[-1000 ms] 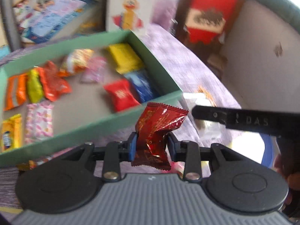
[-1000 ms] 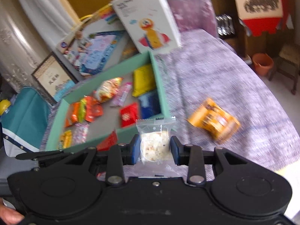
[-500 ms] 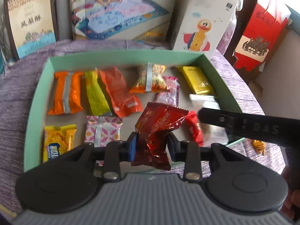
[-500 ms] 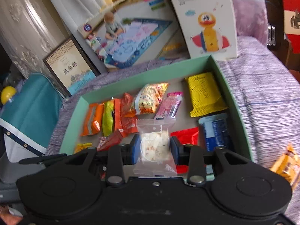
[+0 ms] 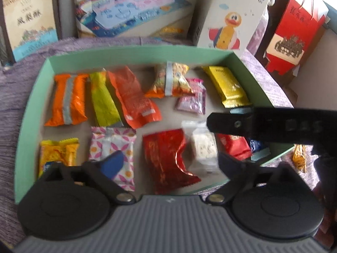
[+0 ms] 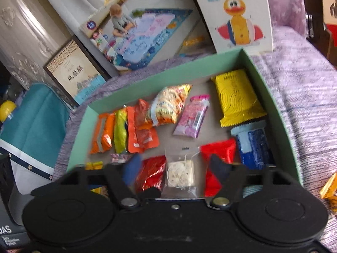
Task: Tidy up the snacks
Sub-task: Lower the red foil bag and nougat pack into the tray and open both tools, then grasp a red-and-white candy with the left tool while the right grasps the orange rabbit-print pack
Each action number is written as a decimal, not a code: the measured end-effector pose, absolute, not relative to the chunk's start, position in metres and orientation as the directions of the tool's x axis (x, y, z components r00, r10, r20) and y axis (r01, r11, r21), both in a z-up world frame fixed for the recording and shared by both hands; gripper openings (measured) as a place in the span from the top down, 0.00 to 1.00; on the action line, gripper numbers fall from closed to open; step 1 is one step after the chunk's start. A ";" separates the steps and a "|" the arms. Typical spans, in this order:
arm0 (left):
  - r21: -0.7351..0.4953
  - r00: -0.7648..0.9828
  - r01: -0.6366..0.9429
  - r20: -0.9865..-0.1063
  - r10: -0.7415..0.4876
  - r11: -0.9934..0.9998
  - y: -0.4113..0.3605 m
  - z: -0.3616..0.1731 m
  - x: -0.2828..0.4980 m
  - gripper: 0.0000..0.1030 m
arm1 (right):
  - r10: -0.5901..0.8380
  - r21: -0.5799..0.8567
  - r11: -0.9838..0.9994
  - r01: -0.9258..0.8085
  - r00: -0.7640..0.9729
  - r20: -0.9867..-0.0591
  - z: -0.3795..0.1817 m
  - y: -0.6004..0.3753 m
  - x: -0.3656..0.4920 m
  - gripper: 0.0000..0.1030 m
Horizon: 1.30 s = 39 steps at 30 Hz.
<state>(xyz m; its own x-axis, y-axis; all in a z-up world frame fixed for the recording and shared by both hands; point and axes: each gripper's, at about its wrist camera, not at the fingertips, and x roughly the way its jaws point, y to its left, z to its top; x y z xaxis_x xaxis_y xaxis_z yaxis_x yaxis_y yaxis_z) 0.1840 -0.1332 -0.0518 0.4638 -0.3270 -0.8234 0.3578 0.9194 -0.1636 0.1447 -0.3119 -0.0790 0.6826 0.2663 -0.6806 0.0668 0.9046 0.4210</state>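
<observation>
Now the dark red packet (image 5: 168, 158) lies flat on the floor of the green box (image 5: 134, 51), near its front wall and about midway along it, between the pink-patterned packet (image 5: 113, 147) on one side and the clear bag with a pale biscuit (image 5: 203, 145) on the other. Its long axis runs from the front wall toward the back wall, in line with the way your left gripper (image 5: 170, 162) points. It sits directly under the gap between your left jaws, which are opening and no longer press on it: consider it released.

The clear bag with a pale biscuit (image 6: 181, 174) is likewise down on the box floor beside the dark red packet (image 6: 152, 172), with a bright red packet (image 6: 219, 149) on its other side. Your right gripper (image 6: 177, 168) hangs over it with jaws opening, the bag between them but not pinched.

One snack looks unsorted: the orange packet (image 6: 329, 189) on the purple cloth (image 6: 305, 84), outside the box past its right wall. It lies off to the right of your right gripper, and your right hand is plainly the nearer one; its long axis is cut off by the picture edge, so I cannot tell it.

Both your hands tilt steeply down over the front of the box, side by side, the right gripper's finger (image 5: 231, 122) crossing the left camera's view.
</observation>
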 end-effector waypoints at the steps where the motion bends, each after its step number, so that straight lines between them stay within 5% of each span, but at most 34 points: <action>1: -0.163 0.468 0.354 -0.822 -0.325 0.921 -0.132 -0.049 0.183 0.01 | 0.262 0.418 0.907 0.062 0.693 -0.671 -0.075 -0.312 0.141 0.13; 7: -0.179 0.474 0.314 -0.821 -0.317 0.933 -0.127 -0.035 0.175 0.00 | 0.257 0.429 0.901 0.059 0.724 -0.640 -0.059 -0.320 0.118 0.00; 21: -0.144 0.480 0.374 -0.815 -0.324 0.916 -0.150 -0.004 0.116 0.00 | 0.221 0.440 0.892 0.103 0.749 -0.624 -0.046 -0.353 0.042 0.00; 39: -0.147 0.286 0.455 -0.910 -0.301 0.878 -0.221 -0.061 0.044 0.00 | 0.176 0.475 0.852 0.222 0.733 -0.657 -0.094 -0.419 -0.036 0.00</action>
<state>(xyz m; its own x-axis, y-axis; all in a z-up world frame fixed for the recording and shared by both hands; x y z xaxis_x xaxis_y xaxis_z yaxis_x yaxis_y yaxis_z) 0.0437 -0.2208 -0.0610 0.2862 -0.3011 -0.9096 0.4553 0.8780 -0.1474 -0.0362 -0.4194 -0.0943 0.7327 0.1759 -0.6574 0.2216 0.8517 0.4749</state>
